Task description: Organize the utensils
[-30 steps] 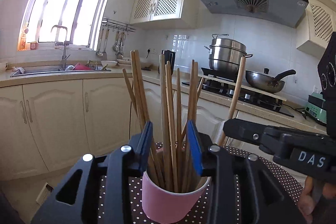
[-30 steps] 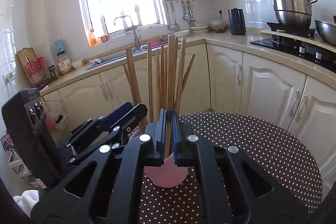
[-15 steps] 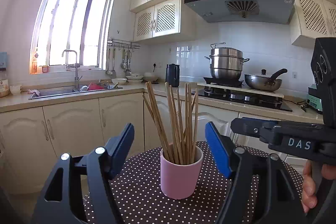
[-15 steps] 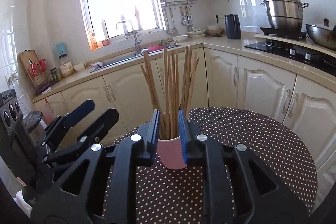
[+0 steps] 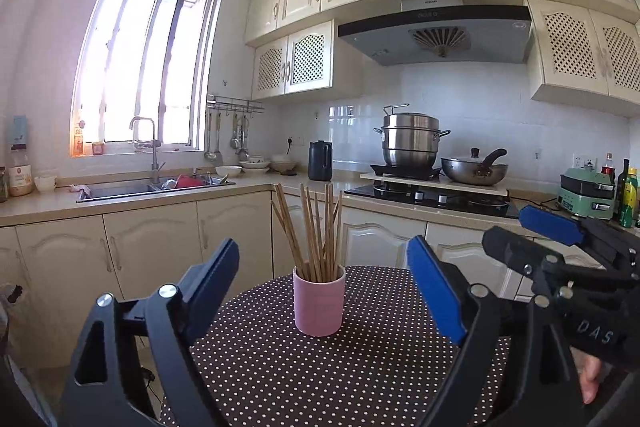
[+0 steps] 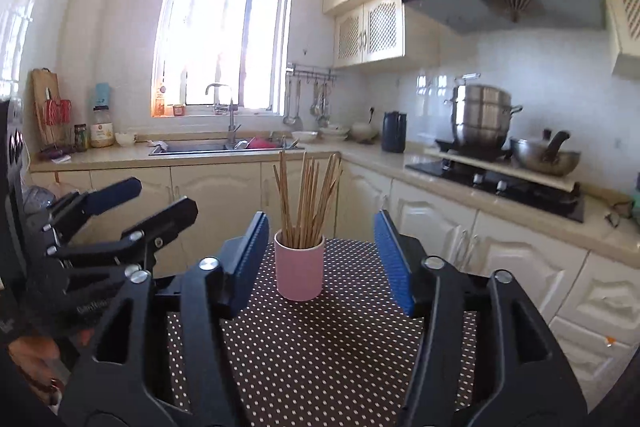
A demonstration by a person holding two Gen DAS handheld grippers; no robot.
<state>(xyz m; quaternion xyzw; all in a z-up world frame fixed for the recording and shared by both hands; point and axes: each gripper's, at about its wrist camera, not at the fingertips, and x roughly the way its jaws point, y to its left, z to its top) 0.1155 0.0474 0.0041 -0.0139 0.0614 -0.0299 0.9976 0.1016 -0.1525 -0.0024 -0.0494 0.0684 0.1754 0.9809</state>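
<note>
A pink cup (image 5: pixel 319 303) stands upright on the round polka-dot table (image 5: pixel 360 367), holding several wooden chopsticks (image 5: pixel 316 231). It also shows in the right wrist view (image 6: pixel 299 269), with the chopsticks (image 6: pixel 306 199) fanned out above it. My left gripper (image 5: pixel 324 287) is open and empty, held back from the cup. My right gripper (image 6: pixel 320 259) is open and empty too, also back from the cup. Each gripper shows at the edge of the other's view, the right one (image 5: pixel 552 239) and the left one (image 6: pixel 132 211).
Cream kitchen cabinets (image 5: pixel 152 247) run behind the table, with a sink (image 5: pixel 152 187) under the window. A stove carries a steel pot (image 5: pixel 410 143) and a wok (image 5: pixel 474 171). A black kettle (image 5: pixel 320 165) stands on the counter. The table's far edge (image 6: pixel 348 241) lies just beyond the cup.
Both grippers have opened and drawn back from the cup. The right gripper let go of the chopstick it held in the cup. The cup now stands alone on the table.
</note>
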